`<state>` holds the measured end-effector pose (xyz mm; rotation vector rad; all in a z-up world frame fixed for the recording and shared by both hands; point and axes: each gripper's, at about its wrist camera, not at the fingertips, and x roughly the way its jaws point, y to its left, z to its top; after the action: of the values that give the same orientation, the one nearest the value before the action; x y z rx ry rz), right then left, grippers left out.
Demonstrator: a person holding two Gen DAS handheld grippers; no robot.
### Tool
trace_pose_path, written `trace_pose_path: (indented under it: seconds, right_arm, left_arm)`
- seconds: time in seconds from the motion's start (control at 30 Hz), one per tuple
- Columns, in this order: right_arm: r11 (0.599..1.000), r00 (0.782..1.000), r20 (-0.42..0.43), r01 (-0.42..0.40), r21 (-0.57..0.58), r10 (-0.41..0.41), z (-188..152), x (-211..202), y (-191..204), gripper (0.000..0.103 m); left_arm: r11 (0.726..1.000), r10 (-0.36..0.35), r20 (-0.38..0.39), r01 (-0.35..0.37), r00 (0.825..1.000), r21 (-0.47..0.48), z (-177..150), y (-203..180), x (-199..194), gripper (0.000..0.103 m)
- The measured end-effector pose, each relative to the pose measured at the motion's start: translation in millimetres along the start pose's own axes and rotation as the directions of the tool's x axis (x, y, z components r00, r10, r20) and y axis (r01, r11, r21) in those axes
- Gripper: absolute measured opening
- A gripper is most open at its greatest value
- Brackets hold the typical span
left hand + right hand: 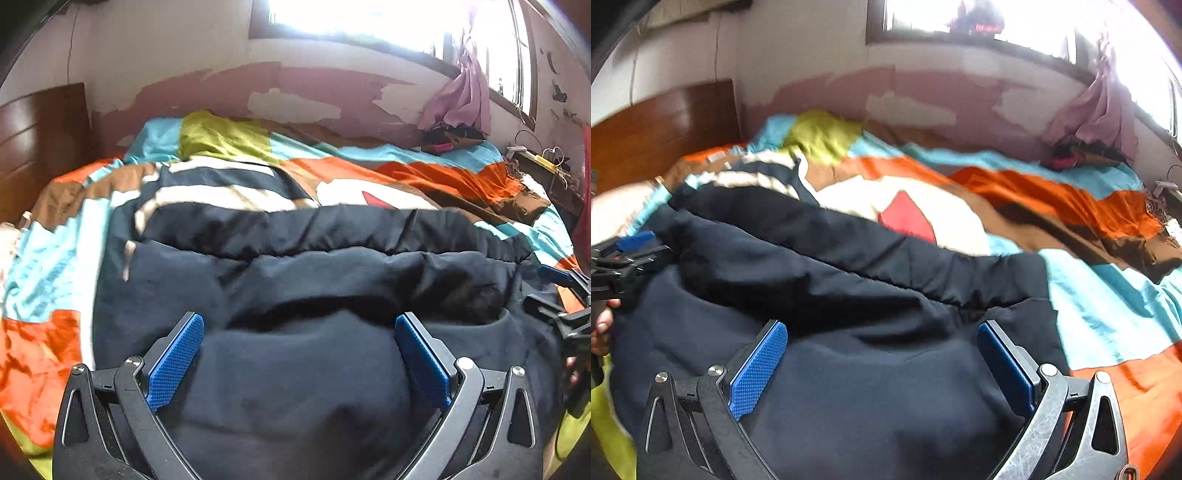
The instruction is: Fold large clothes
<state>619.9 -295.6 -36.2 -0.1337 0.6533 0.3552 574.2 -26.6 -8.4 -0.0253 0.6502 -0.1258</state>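
Left tongs (pixel 299 332): spread wide, gripping nothing, over the dark navy jacket (pixel 295 369). Right tongs (pixel 882 343): likewise wide, empty. The jacket lies bunched on the patchwork bedspread (pixel 424 170).

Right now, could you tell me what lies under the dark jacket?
The jacket rests on a colourful patchwork quilt that shows all around it. Whatever is directly beneath the jacket is covered.
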Motion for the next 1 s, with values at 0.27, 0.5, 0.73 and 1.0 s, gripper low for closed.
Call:
trace_pose_path:
  seconds: [0.27,0.5,0.73,1.0]
  right_arm:
    - [0.996,0.997,-0.005,-0.075,0.05,0.075,2.5,-62.8,-10.5,0.103]
    - [0.99,0.99,-0.089,-0.104,0.098,0.112,-30.0,-100.0,-21.6,0.103]
    - [0.983,0.975,-0.179,-0.103,0.15,0.13,-80.0,-108.6,-46.3,0.103]
    - [0.922,0.979,-0.093,-0.134,0.363,0.179,-82.6,-81.3,-98.3,0.103]
  left_arm:
    - [0.997,-0.04,-0.034,0.037,0.999,-0.072,-5.6,36.3,-48.1,0.102]
    - [0.99,-0.034,-0.112,0.019,0.993,-0.137,-34.3,81.3,-78.3,0.102]
    - [0.967,-0.138,-0.186,0.092,0.973,-0.238,-54.2,114.0,-75.6,0.102]
    - [0.91,-0.238,-0.182,0.153,0.954,-0.386,-44.4,138.5,-24.5,0.102]
